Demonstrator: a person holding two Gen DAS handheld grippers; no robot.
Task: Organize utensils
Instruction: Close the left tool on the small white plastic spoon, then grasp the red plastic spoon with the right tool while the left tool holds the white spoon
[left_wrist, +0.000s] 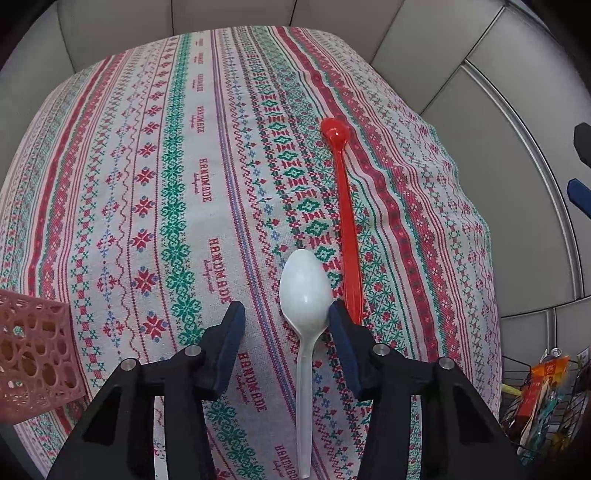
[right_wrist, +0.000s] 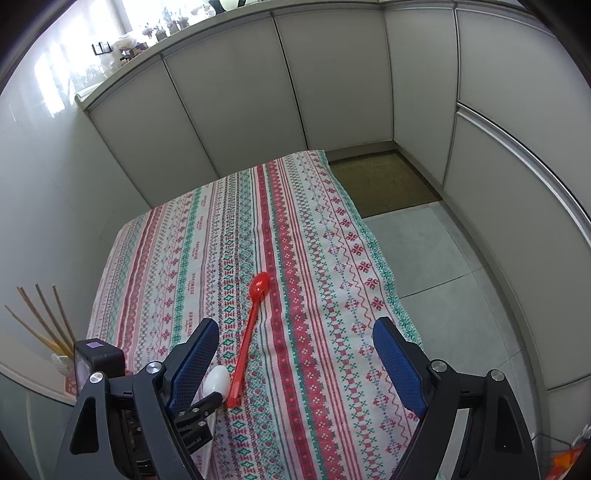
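Two spoons lie on the cloth (left_wrist: 192, 206) and we see both grippers with jaws spread. Nearest in the left wrist view, the left gripper (left_wrist: 286, 314) sits low over the table, jaws apart, gripping nothing. The white spoon (left_wrist: 304, 295) lies between its fingers, bowl forward and handle running back under the gripper; the right finger's tip (left_wrist: 338, 314) is at the bowl's edge, whether touching we cannot tell, and the left finger is apart from it. Just beside it to the right lies the red spoon (left_wrist: 347, 229), handle end near the right finger, bowl pointing away. The pink basket (left_wrist: 33, 354) with a hole pattern sits at the left edge of the cloth, near the left gripper. At the far right a wire rack (left_wrist: 539, 402) holds colourful packets off the table.

In the right wrist view the right gripper (right_wrist: 295, 350) is held above the table, jaws wide, nothing in them. Below its left finger we see the left gripper (right_wrist: 207, 404) and the white spoon's (right_wrist: 218, 380) bowl, with the red spoon (right_wrist: 247, 343) just beside and angling away. Chopsticks (right_wrist: 44, 321) stand tilted at the left edge. Beyond the cloth (right_wrist: 325, 295) are grey cabinets (right_wrist: 240, 92), a brown mat (right_wrist: 380, 184) and tiled floor (right_wrist: 436, 258).
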